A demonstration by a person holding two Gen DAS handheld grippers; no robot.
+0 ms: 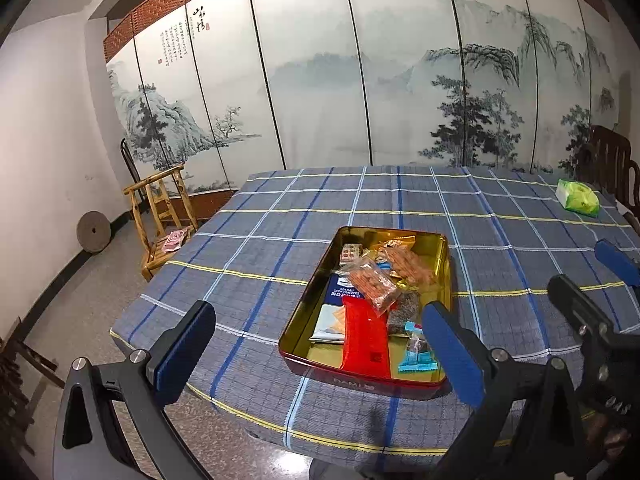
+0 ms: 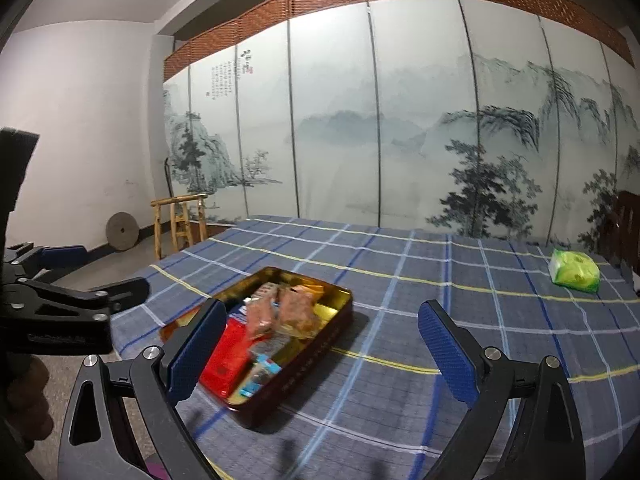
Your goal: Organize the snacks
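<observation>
At your far left, at about nine o'clock from the tin, a wooden chair (image 1: 164, 216) stands on the floor beside the worktop (image 1: 500, 264), with a round stone disc (image 1: 93, 232) leaning on the wall past it; the chair's lower legs are cut off by the cloth edge. Your left gripper (image 1: 320, 344) hangs over the near edge of the worktop with its fingers (image 1: 184, 352) spread wide and nothing between them. The open gold tin (image 1: 438, 264) sits just ahead of it, at twelve o'clock, on the blue checked cloth, and the snacks lie inside: a red packet (image 1: 366, 340) at the near end, clear bags of orange crackers (image 1: 376, 286) piled in the middle, and a small blue-wrapped piece (image 1: 416, 354) partly hidden behind your right-hand finger. The packets under the pile are too covered to name. Your right gripper (image 2: 318, 344) hovers to the right of the tin, fingers (image 2: 448, 352) likewise wide apart and empty; its left finger blocks the tin's near corner, and that view is blurred. At two o'clock, well apart near the far right edge, lies a green pack (image 1: 578, 197), beside a dark chair (image 1: 610, 160) only partly in view.
</observation>
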